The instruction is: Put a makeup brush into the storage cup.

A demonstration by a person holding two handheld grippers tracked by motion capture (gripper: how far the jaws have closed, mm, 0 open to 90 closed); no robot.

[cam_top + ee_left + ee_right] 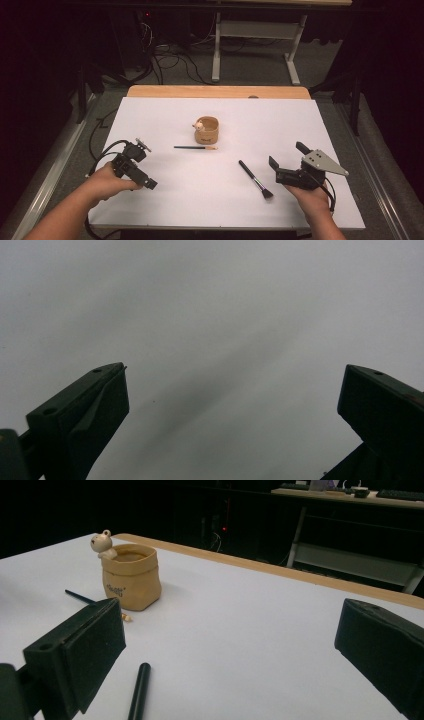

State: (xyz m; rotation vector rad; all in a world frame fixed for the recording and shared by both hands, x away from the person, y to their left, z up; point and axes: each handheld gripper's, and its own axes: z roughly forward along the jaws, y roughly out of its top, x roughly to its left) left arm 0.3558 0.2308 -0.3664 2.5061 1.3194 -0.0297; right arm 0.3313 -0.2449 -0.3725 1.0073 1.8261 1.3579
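A tan pot (207, 131) with a small bear figure (199, 125) on its rim stands at the middle of the white table (300, 120). Just in front of it lies a thin dark brush with a pale tip (195, 147). A black makeup brush (255, 179) lies further right. My right gripper (287, 155) is open to the right of that brush, with nothing between its jaws. In the right gripper view the pot (131, 577), the bear (103, 542), the thin brush (80, 596) and the black handle (139, 690) lie ahead of the right gripper (233, 607). My left gripper (136, 167) is open near the table's left front, and in its own view the left gripper (232, 370) faces bare white surface.
A wooden strip (215, 91) borders the far side of the table. Beyond it on the floor are a metal desk frame (216, 50) and loose cables (170, 60). Dark surroundings flank both sides.
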